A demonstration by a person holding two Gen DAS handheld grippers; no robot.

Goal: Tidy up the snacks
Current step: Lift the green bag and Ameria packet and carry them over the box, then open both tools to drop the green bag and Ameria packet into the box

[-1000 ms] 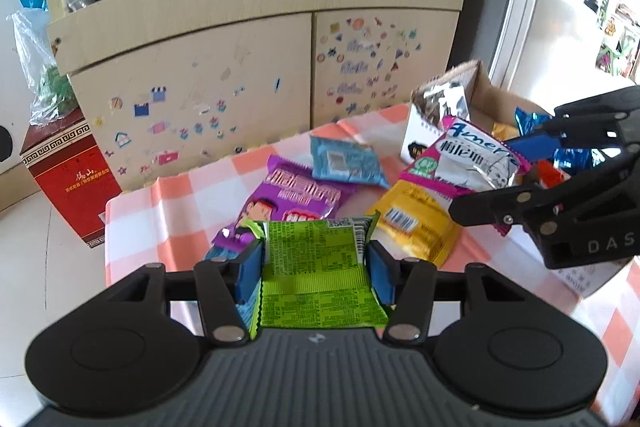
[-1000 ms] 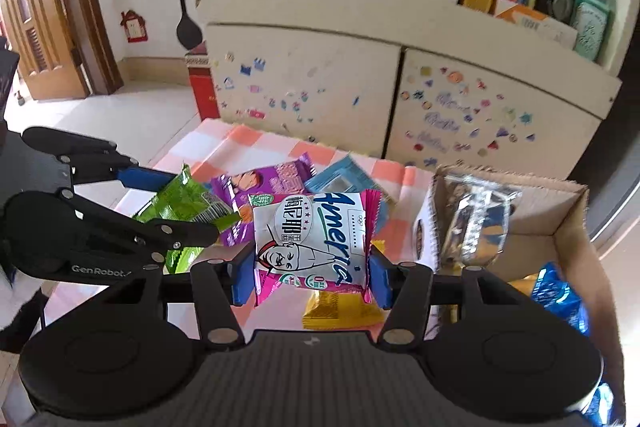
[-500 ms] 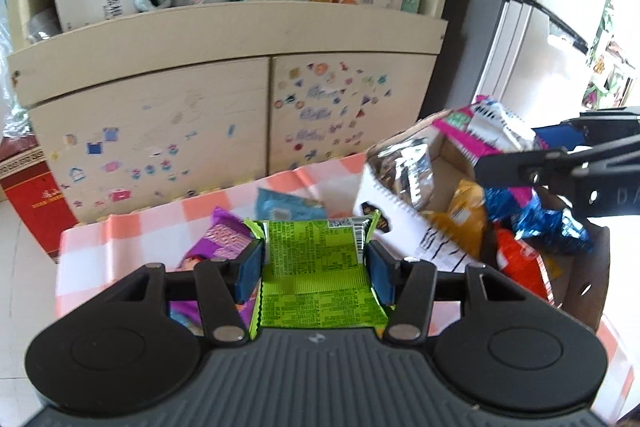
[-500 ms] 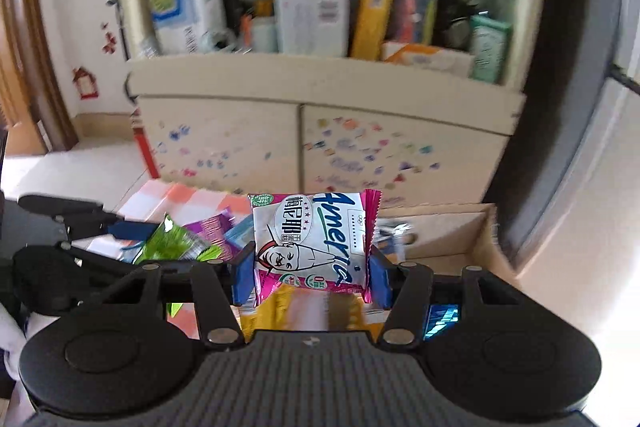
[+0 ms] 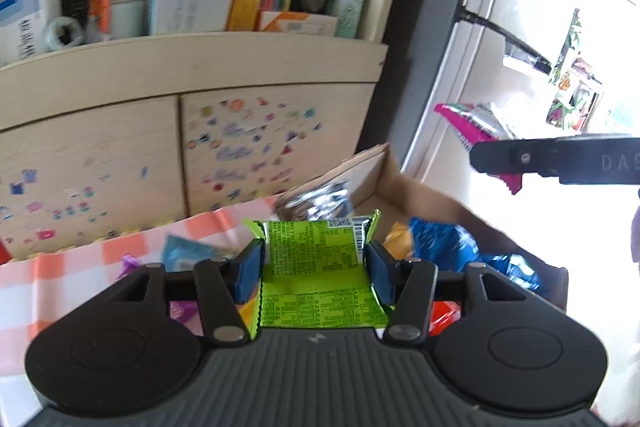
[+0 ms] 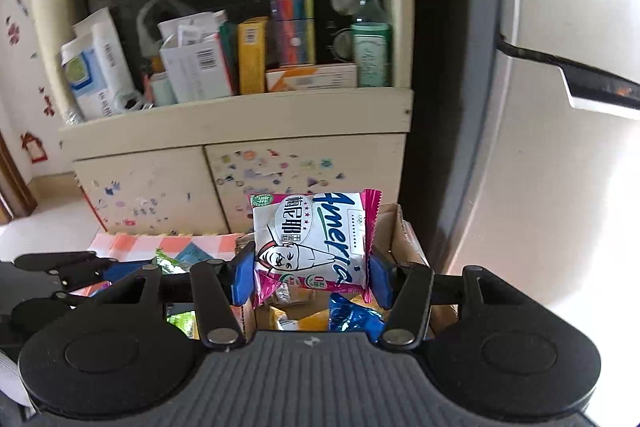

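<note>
My left gripper (image 5: 314,269) is shut on a green snack packet (image 5: 316,279), held above the near edge of an open cardboard box (image 5: 384,167). Blue, orange, red and silver snack bags (image 5: 444,249) lie inside the box. My right gripper (image 6: 312,277) is shut on a white and pink snack bag (image 6: 312,241), held over the same cardboard box (image 6: 396,239). In the left wrist view that right gripper and its pink bag (image 5: 476,131) hang high at the right. The left gripper (image 6: 72,267) shows at the lower left of the right wrist view.
A table with an orange and white checked cloth (image 5: 80,267) carries a blue packet (image 5: 184,251) and a purple one. Behind stands a cream cabinet (image 5: 192,75) with stickers on its doors and a shelf packed with boxes and bottles. A white door (image 6: 540,147) rises at the right.
Both grippers have moved right and a little up with their packets, from over the checked table to over the cardboard box. The right gripper has rolled its bag more upright.
</note>
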